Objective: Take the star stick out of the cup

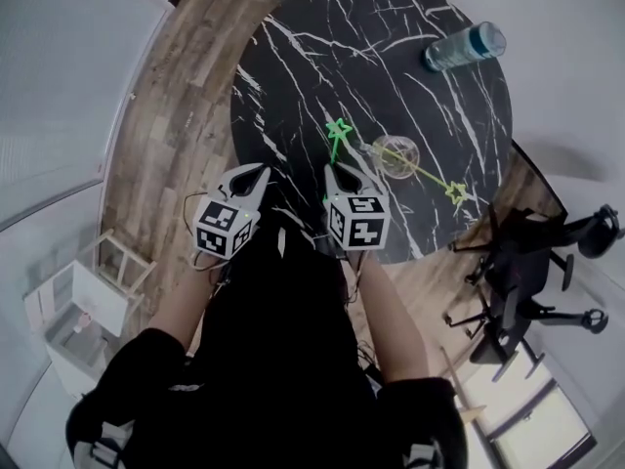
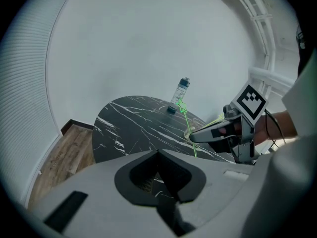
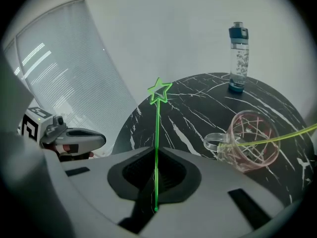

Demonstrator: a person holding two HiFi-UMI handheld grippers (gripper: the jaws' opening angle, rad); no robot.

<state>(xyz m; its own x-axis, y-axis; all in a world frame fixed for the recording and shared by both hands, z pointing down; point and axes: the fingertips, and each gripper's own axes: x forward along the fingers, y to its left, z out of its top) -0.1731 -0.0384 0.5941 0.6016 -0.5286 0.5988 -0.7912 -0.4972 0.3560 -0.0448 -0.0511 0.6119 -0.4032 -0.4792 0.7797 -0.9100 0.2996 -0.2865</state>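
My right gripper [image 1: 335, 172] [image 3: 157, 155] is shut on a green star stick [image 1: 335, 145] [image 3: 158, 123]. The stick stands upright out of the jaws, star on top, clear of the cup. To its right on the black marble table [image 1: 322, 57] [image 3: 198, 108] is a clear glass cup [image 1: 395, 156] [image 3: 245, 140]. A yellow-green star stick [image 1: 439, 182] [image 3: 287, 134] leans in the cup toward the right. My left gripper [image 1: 258, 173] [image 2: 159, 155] is shut and holds nothing, left of the right one near the table's front edge. The left gripper view catches the green stick [image 2: 182, 110].
A water bottle [image 1: 465, 47] [image 3: 237, 58] [image 2: 181, 94] stands at the table's far side. A black office chair [image 1: 527, 272] is beyond the table's right edge. A small white stand [image 1: 78, 306] sits on the wooden floor [image 1: 166, 115] at the left.
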